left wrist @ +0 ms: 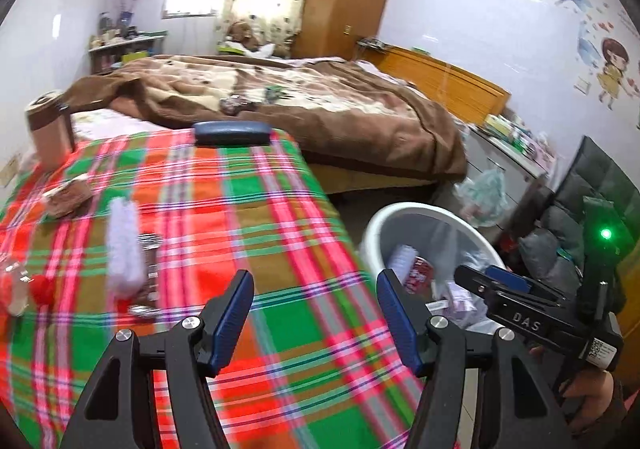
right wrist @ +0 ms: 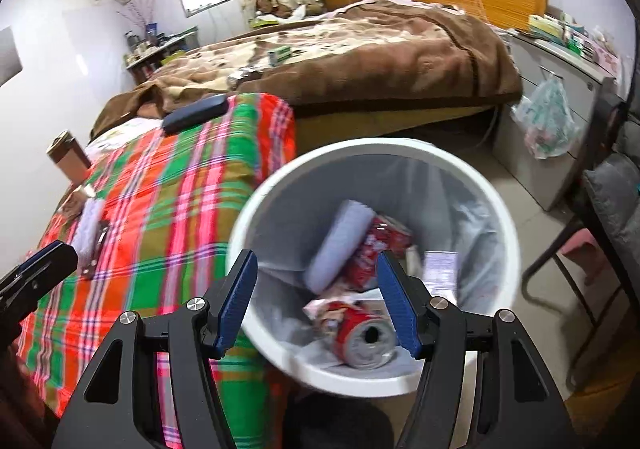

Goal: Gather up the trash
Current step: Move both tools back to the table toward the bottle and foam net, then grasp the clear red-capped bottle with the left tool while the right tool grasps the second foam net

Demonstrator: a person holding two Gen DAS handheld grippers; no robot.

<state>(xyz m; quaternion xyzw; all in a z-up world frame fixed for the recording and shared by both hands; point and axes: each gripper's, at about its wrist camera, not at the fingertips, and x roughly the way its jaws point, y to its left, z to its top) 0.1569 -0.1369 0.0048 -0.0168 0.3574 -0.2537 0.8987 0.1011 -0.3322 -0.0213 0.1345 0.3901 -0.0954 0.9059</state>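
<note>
A bed with a rumpled brown blanket (left wrist: 320,97) fills the upper middle of the left wrist view. Below it a red, green and pink plaid cloth (left wrist: 240,209) covers a table. A round white plastic bin (right wrist: 280,185) stands beside the cloth at centre of the right wrist view, holding a crushed red drink can (right wrist: 362,337); its label is too blurred to read. The left gripper (left wrist: 316,313) and right gripper (right wrist: 318,301) both gape, empty. "DAS" is printed on the right gripper's body.

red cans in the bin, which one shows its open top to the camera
The red can nearest the right gripper; the other red can lies farther back, beside the grey roll.
</note>
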